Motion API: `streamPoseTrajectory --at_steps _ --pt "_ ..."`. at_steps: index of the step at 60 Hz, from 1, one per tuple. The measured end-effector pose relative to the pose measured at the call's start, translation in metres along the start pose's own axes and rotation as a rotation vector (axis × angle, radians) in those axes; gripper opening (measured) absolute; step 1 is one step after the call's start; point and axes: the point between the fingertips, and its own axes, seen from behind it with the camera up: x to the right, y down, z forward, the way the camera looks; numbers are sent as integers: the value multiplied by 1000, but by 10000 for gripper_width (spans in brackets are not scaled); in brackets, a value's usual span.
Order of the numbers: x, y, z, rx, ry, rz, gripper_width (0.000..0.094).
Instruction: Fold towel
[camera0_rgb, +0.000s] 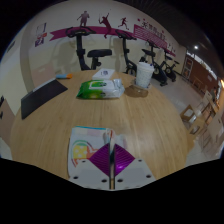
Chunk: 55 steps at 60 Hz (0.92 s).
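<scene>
A white towel (88, 142) with a colourful print lies on the wooden table (60, 125), just ahead of my fingers and partly under them. My gripper (111, 160) is shut, its two purple pads (97, 159) pressed together. A thin pale edge of the towel shows in the seam between them and runs up a little beyond the tips. The part of the towel below the pads is hidden by the fingers.
Farther along the table lie a green and white packet (100, 88) and a white cup (145, 75). A black flat thing (43, 98) lies at the left. Exercise bikes (100, 55) stand behind, and a wooden chair (195, 112) stands at the right.
</scene>
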Motion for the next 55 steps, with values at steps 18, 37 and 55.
streamPoseTrajectory --at_steps 18,37,55 --pt "19 -37 -109 37 29 -19 849" --pt "-19 -31 -222 31 -33 44 857" --pt "-25 -21 -227 37 -16 24 858"
